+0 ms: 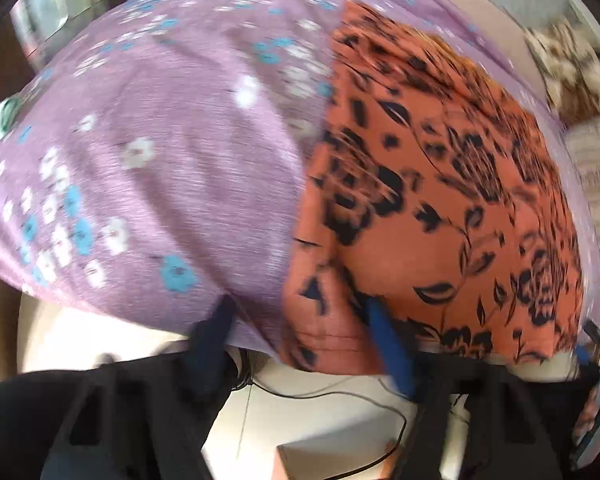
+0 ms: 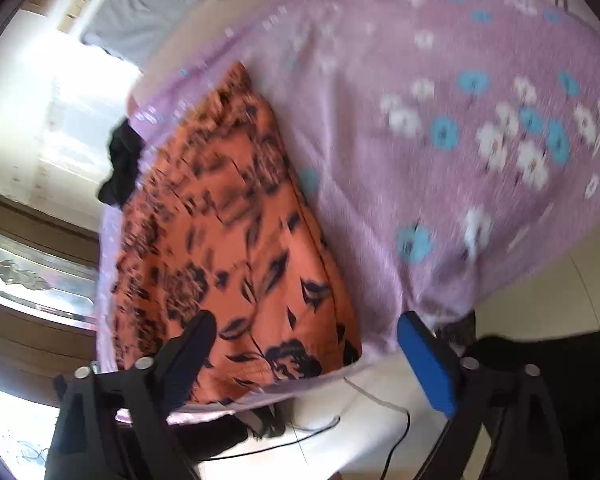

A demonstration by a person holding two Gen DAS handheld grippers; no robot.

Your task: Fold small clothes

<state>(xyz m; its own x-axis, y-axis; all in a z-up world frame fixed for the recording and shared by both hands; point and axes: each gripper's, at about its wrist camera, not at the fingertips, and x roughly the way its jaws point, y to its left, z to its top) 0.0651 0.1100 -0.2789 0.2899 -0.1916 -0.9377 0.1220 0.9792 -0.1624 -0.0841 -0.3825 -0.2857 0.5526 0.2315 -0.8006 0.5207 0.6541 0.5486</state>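
The orange floral garment (image 1: 440, 184) is lying on a purple flowered sheet (image 1: 160, 140), filling the centre right of the left wrist frame. The left tongs (image 1: 304, 344) are standing spread over the garment's lower edge; whether the pads press is unclear. The right tongs (image 2: 312, 364) are standing spread, pinching nothing, at the garment's (image 2: 228, 248) bottom corner.
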